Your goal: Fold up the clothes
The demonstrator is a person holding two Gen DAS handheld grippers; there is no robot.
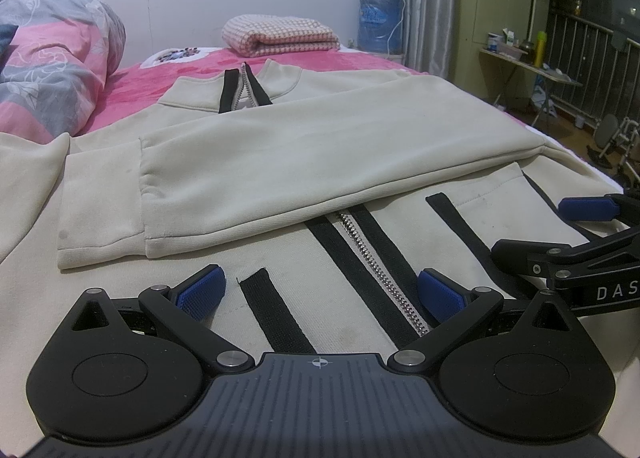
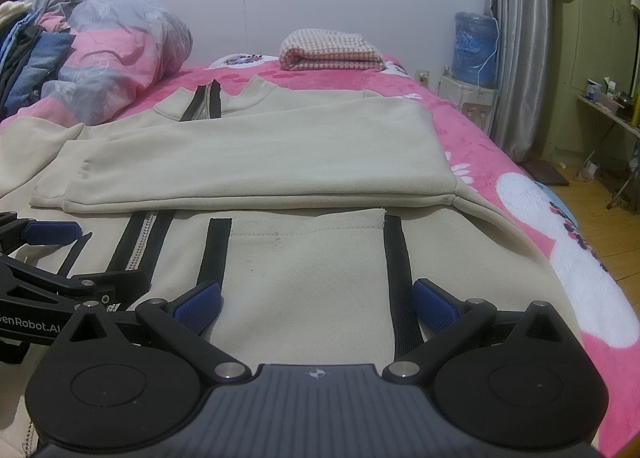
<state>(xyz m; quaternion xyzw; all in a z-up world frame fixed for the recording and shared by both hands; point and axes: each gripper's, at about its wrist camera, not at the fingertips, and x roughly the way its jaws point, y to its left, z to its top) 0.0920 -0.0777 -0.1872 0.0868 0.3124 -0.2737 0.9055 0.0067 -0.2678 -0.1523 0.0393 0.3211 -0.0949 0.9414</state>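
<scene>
A bed with a pink flowered blanket (image 2: 480,146) fills most of the room, and a cream zip-up jacket (image 1: 304,146) lies spread flat across it, front up, collar toward the far wall. Both of its sleeves (image 2: 256,162) are folded across the chest, one on top of the other. A rumpled pink and grey quilt (image 1: 52,70) sits heaped at the left, and a folded checked blanket (image 1: 280,34) rests near the head of the bed. The left gripper (image 1: 320,294) hovers low over the hem with its 2 blue pads spread wide either side of the zipper (image 1: 376,258). The right gripper (image 2: 316,302) is just beside it, likewise spread apart over the black-trimmed pocket (image 2: 304,258), gripping nothing
</scene>
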